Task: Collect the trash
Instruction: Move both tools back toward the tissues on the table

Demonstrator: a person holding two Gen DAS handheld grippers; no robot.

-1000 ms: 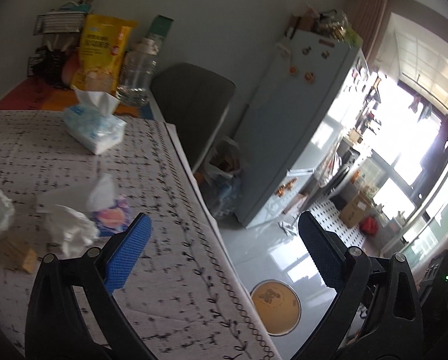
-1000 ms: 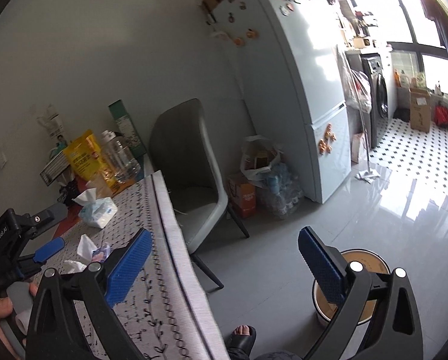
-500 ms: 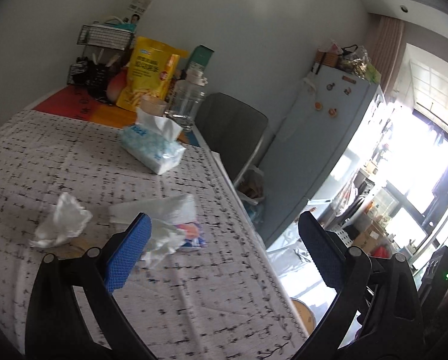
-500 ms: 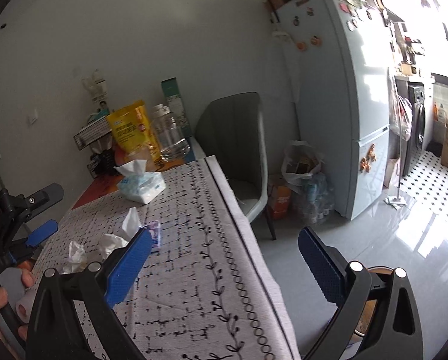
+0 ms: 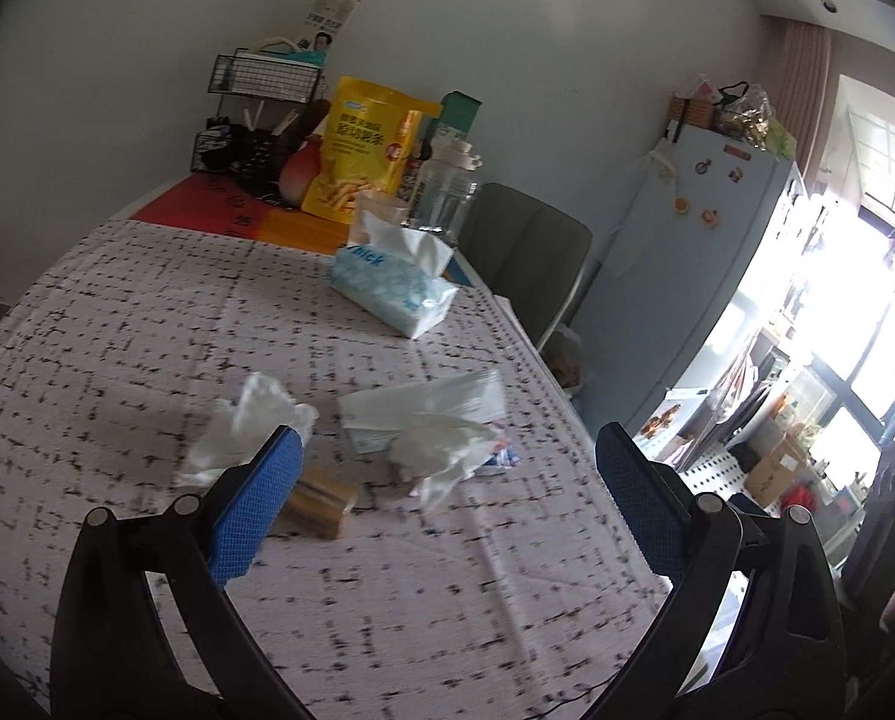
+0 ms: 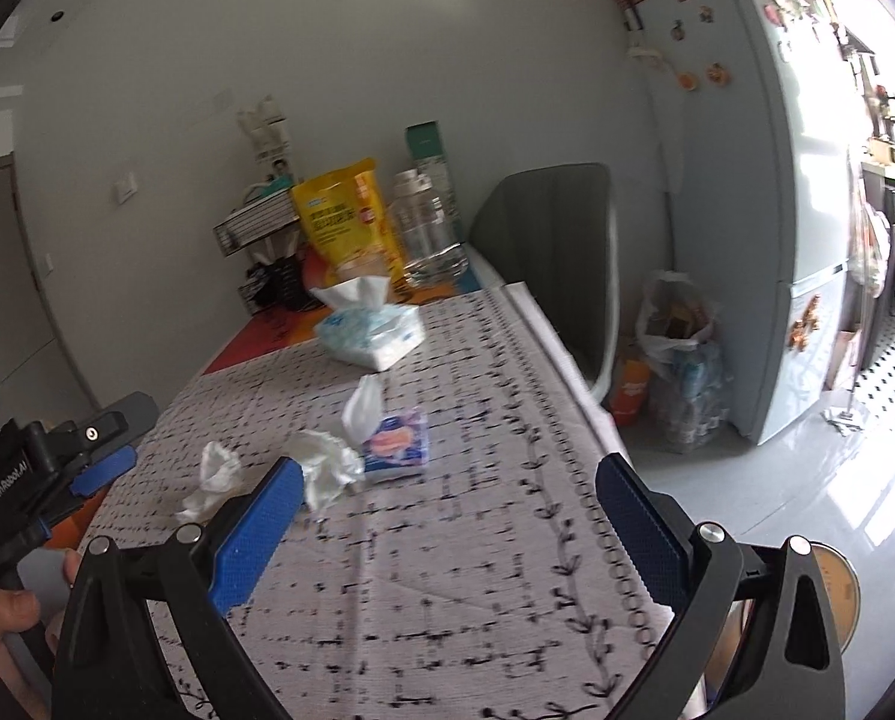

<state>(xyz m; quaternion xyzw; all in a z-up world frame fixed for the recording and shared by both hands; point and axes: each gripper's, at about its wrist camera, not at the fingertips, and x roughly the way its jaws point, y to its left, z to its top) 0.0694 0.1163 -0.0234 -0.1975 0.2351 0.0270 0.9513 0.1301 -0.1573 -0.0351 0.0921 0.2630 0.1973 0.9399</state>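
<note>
Left wrist view: crumpled tissues and a wrapper lie mid-desk. Left gripper and right gripper hover wide open, empty. Light tissue could slide away under a shallow pinch.

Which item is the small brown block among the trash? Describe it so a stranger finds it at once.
Start at the table with the black-and-white patterned cloth and find the cluster of crumpled white tissues near its middle. The small brown block lies on the near side of them, by the left gripper. It alone there is tan and hard-edged; its neighbours are soft white paper.
</note>
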